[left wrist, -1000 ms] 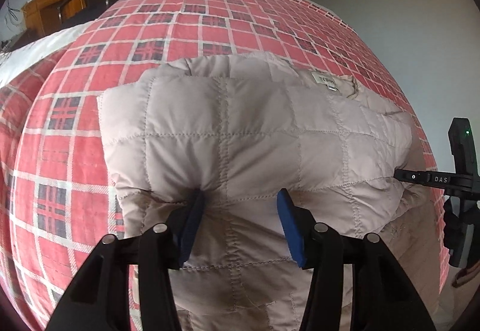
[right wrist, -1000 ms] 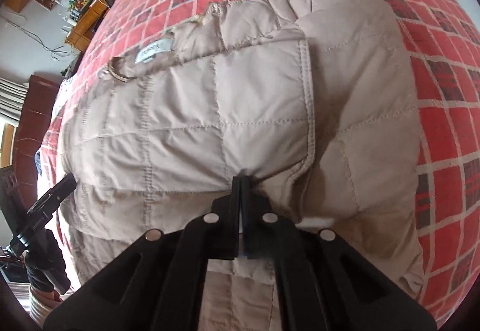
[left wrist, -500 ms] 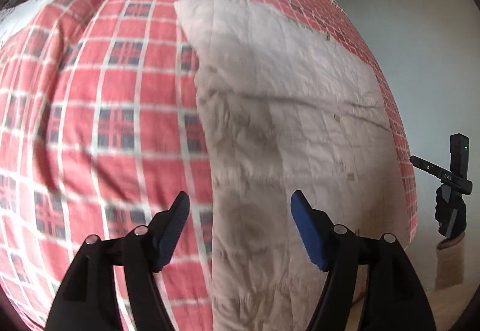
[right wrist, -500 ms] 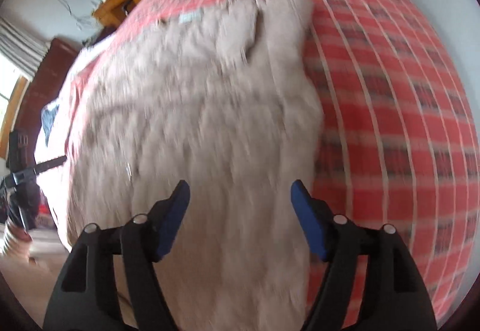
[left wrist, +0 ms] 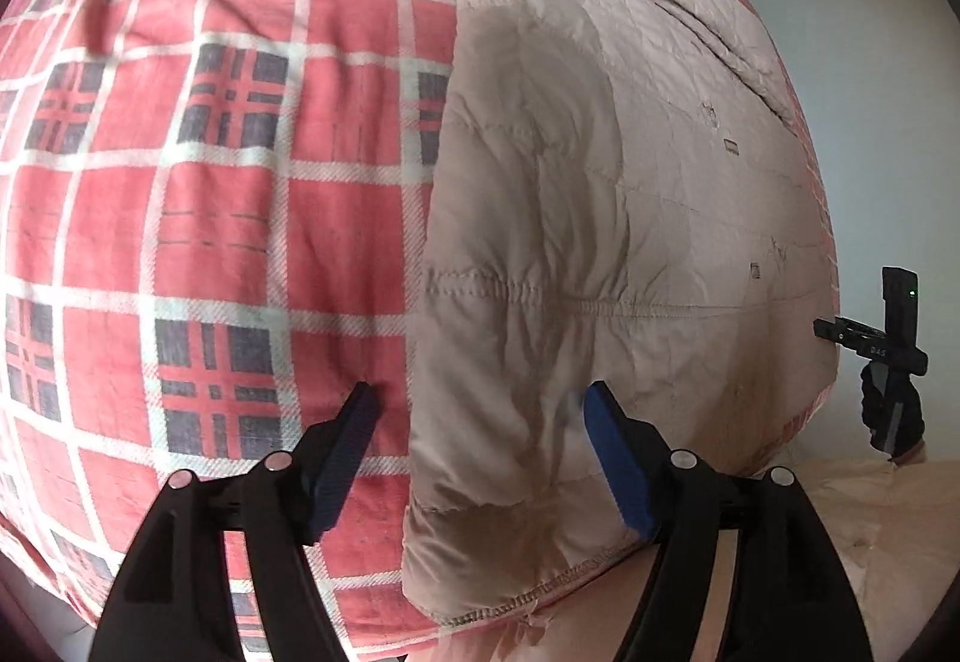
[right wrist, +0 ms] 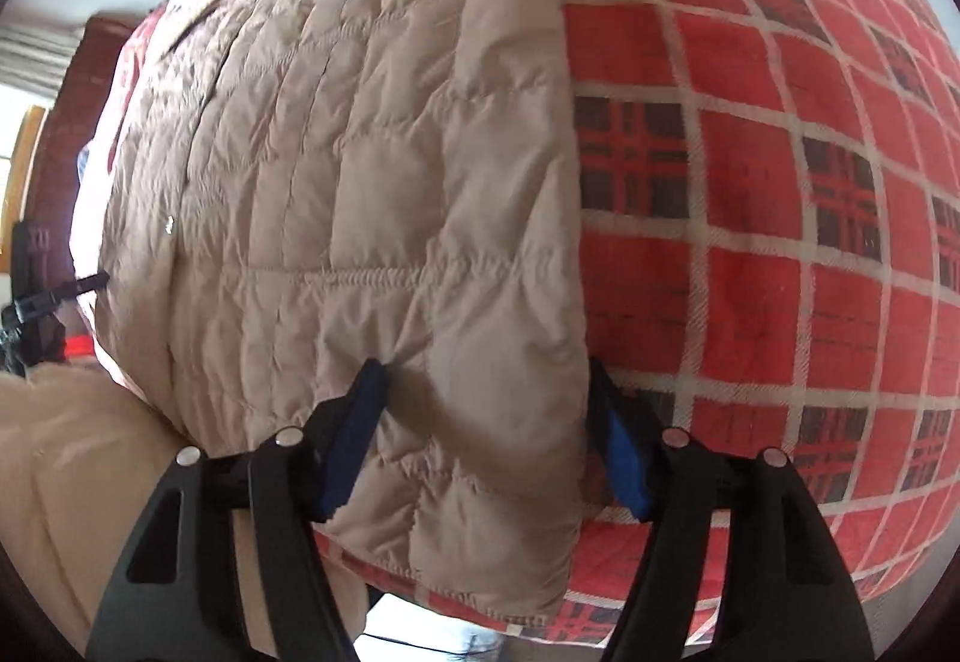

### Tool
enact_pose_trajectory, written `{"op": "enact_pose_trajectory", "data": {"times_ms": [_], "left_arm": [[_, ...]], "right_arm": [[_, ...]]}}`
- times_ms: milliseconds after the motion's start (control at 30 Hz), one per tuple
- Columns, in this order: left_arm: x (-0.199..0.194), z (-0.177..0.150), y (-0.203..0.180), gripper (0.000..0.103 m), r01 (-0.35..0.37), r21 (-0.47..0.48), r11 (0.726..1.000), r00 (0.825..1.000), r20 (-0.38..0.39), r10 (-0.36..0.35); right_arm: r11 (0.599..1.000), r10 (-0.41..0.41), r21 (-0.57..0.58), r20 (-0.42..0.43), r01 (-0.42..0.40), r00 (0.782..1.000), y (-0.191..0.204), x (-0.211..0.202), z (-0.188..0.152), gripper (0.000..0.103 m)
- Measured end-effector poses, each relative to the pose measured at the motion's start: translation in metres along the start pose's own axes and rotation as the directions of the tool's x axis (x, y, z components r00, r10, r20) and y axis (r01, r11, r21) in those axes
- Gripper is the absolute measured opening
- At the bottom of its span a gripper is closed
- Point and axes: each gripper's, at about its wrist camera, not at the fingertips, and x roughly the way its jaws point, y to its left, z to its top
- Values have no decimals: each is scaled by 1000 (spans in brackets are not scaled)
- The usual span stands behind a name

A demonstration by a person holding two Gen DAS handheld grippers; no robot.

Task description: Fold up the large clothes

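While we are reading the scene: label lines follow.
Jacket [left wrist: 588, 194]: lying flat on the plaid bed [left wrist: 210, 218], hem toward us.
Left gripper [left wrist: 480, 410]: gaping wide, empty.
Right gripper [right wrist: 486, 392]: gaping wide, straddling the side edge.
Handling: we are judging it light, puffy, slippery; pinch hem corners.

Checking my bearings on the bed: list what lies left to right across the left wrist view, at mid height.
Red plaid blanket → beige quilted jacket → pale wall, with the black right gripper in front of it.
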Motion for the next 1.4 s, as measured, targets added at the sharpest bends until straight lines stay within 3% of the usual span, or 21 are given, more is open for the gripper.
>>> {"op": "enact_pose_trajectory", "data": {"times_ms": [33,67,100,133,233,333,467,600,733,1000,1167,1300,1400], "left_arm": [[-1,0,-1,72,3,2,1000,1000,-5,-3],[1,0,-3,69,3,-2,1000,1000,-11,-3],[3,0,-5,57,8,-4,1000,1000,-20,-8],[5,-3,-7,42,25,-6,1000,999,-36,-25],[5,-4,-8,22,67,-23,997,996,-50,-69],[-9,-3,-9,9,150,-39,988,988,-29,-151],[-45,13,-21,8,306,-14,952,950,69,-304],[-76,41,-33,7,337,40,941,926,164,-339],[-90,76,-39,7,304,85,949,920,234,-316],[-90,162,-11,7,335,54,941,879,340,-333],[-74,208,8,7,352,13,936,877,346,-334],[-51,236,19,8,341,-38,939,898,310,-313],[-36,248,30,9,378,-89,922,896,284,-340]], "right_arm": [[1000,4,-4,-3,-4,1000,1,0,0,55],[1000,29,0,-8,-29,1000,1,-2,0,39],[998,56,6,-10,-56,998,2,-3,-1,25],[998,63,6,-10,-63,998,2,-4,0,22],[997,79,-15,-13,-79,997,8,-10,3,12],[988,152,-34,17,-151,988,20,-26,14,9],[959,281,-62,123,-276,952,29,-62,27,8],[940,342,-80,227,-332,912,36,-93,54,8],[941,338,-77,290,-330,895,27,-112,84,8],[945,303,20,330,-327,894,-17,-115,155,8],[939,293,81,323,-335,900,-39,-93,194,8],[921,318,129,295,-367,901,-54,-68,223,9],[897,347,179,278,-403,896,-64,-51,231,12]]}}
